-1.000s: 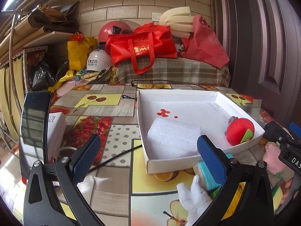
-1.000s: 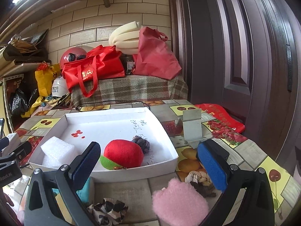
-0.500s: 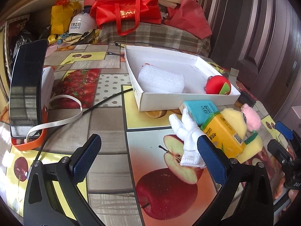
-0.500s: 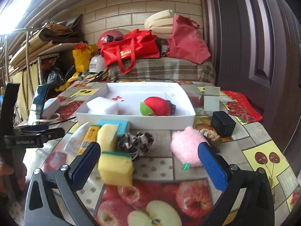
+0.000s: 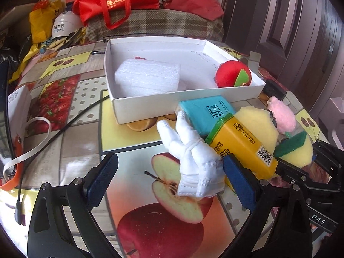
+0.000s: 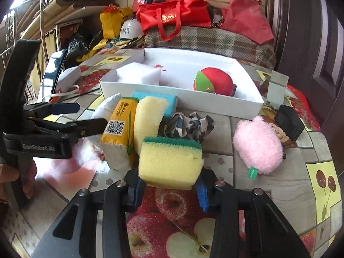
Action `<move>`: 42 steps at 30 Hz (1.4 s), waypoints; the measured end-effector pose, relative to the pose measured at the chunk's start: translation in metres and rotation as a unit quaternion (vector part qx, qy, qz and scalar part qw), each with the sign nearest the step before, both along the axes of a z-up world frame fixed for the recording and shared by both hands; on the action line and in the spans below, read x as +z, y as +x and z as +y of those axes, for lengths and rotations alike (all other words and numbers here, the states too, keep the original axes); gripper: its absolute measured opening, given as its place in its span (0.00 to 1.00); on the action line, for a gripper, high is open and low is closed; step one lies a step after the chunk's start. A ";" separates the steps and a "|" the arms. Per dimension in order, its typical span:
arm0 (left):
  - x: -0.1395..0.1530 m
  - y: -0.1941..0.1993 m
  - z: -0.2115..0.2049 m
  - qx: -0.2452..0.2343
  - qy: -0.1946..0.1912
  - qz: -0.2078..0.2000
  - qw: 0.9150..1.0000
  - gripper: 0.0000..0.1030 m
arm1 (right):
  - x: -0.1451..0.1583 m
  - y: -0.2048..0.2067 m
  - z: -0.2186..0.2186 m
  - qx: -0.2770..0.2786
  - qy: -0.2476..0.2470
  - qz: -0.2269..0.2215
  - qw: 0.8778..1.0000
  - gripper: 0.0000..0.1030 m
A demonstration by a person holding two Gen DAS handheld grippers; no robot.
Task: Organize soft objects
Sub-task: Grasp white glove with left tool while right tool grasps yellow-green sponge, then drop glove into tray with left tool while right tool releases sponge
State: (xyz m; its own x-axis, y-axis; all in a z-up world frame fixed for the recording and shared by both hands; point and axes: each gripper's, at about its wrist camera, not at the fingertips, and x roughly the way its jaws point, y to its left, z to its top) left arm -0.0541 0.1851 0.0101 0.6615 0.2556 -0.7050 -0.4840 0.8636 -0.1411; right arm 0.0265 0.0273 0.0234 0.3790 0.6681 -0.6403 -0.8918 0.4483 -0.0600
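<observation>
Right gripper (image 6: 169, 190) closed on the yellow sponge with green scourer top (image 6: 171, 161), pads pinching its near lower edge, sponge sitting at the front of the pile on the bench (image 6: 279, 193). Left gripper (image 5: 169, 177) wide open, nothing between the jaws; white plush glove (image 5: 193, 161) lies in the gap, touching the right pad, yellow tissue pack (image 5: 240, 148) just behind it.

Step in hand, by judgement: lift sponge and drop it in the white box (image 6: 247, 105), which already holds the white foam block (image 6: 139, 73) and red-green ball (image 6: 211, 81).

- Grip looks shallow, near the edge only; foam compresses, so lift slowly and watch for pivot or slip.
- Raise clear of the box's near wall before moving forward; free floor between block and ball looks like the best drop spot.
- Second yellow sponge (image 6: 148, 118) and leopard scrunchie (image 6: 190, 125) sit right behind; go straight up to avoid dragging them.
- Left: centre on the glove before closing, else likely to pinch the tissue pack too.

Versus 0.5 s ago: right gripper then open and short of the sponge, now clamped on it. Left closer in and lower, glove now inside the jaw span. Pink plush (image 6: 258, 146) unmoved.
</observation>
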 end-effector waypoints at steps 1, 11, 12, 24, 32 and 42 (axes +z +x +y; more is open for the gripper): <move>-0.002 0.004 0.001 -0.002 -0.006 0.007 1.000 0.83 | 0.001 0.000 -0.001 -0.002 0.002 -0.001 1.000 0.39; 0.029 -0.050 -0.021 0.009 0.062 -0.121 0.991 0.28 | 0.022 0.002 -0.046 -0.038 0.111 -0.011 0.993 0.39; 0.035 -0.060 -0.028 0.011 0.090 -0.142 0.986 0.28 | 0.026 0.001 -0.056 -0.050 0.124 -0.027 0.991 0.39; 0.046 -0.048 -0.036 0.029 0.197 -0.154 0.968 0.29 | 0.031 0.048 -0.078 -0.138 0.152 -0.059 0.977 0.40; 0.043 -0.022 0.000 0.057 0.175 -0.139 0.973 0.29 | 0.028 0.054 -0.030 -0.108 0.126 -0.072 0.983 0.40; 0.042 0.012 0.028 0.074 0.178 -0.129 0.973 0.29 | 0.028 0.078 0.030 -0.102 0.116 -0.074 0.985 0.40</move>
State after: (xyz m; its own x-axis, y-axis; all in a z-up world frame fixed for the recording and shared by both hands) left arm -0.0424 0.2129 0.0519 0.7420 0.5592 -0.3697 -0.5947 0.8036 0.0218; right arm 0.1040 0.0571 0.0511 0.5981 0.6903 -0.4072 -0.7709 0.6345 -0.0567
